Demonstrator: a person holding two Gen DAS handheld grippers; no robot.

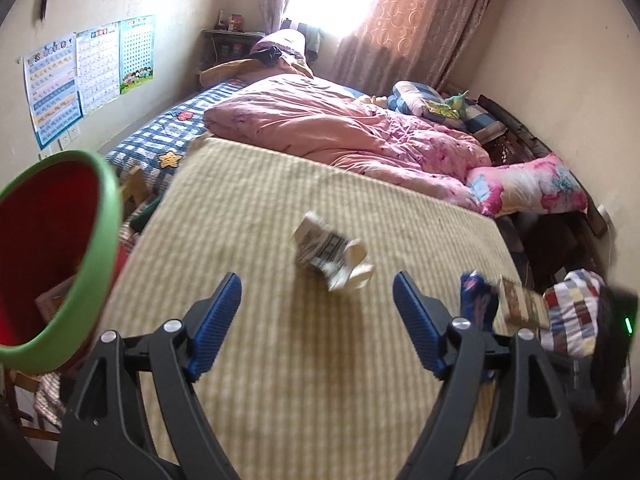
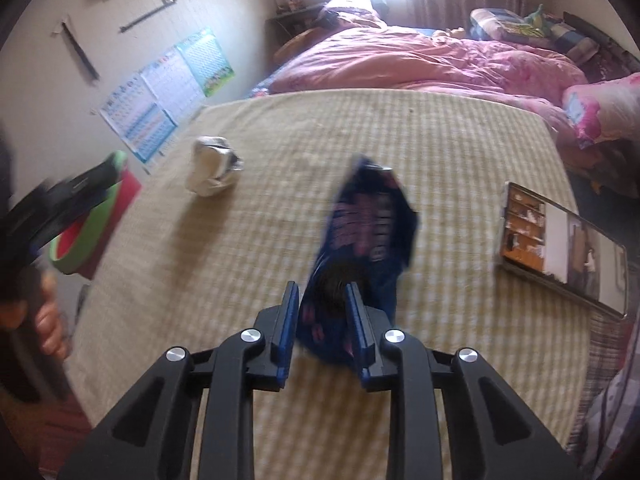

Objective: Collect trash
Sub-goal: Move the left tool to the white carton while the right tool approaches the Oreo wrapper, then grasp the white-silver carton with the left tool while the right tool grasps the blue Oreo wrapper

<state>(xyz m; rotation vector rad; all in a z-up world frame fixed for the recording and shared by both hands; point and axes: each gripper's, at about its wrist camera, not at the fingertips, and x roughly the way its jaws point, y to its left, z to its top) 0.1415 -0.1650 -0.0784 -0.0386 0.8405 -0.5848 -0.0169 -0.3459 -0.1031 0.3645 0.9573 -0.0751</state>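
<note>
On the yellow checked bed cover (image 2: 280, 200), the right gripper (image 2: 322, 300) is clenched on a dark blue crinkled snack wrapper (image 2: 368, 216). The left gripper (image 1: 316, 292) hangs released, nothing between its pads, just short of the crumpled white-and-silver carton (image 1: 332, 252). A red, green-rimmed bin (image 1: 60, 256) stands off the cover's left edge.

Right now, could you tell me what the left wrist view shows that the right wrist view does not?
Only the left wrist view: the open left gripper from behind, nothing between its pads, and the bin's red inside.

Only the right wrist view: the right gripper shut on the blue wrapper, and a hand.

Both: the white carton, the wrapper, the tablet and the yellow bed cover.
</note>
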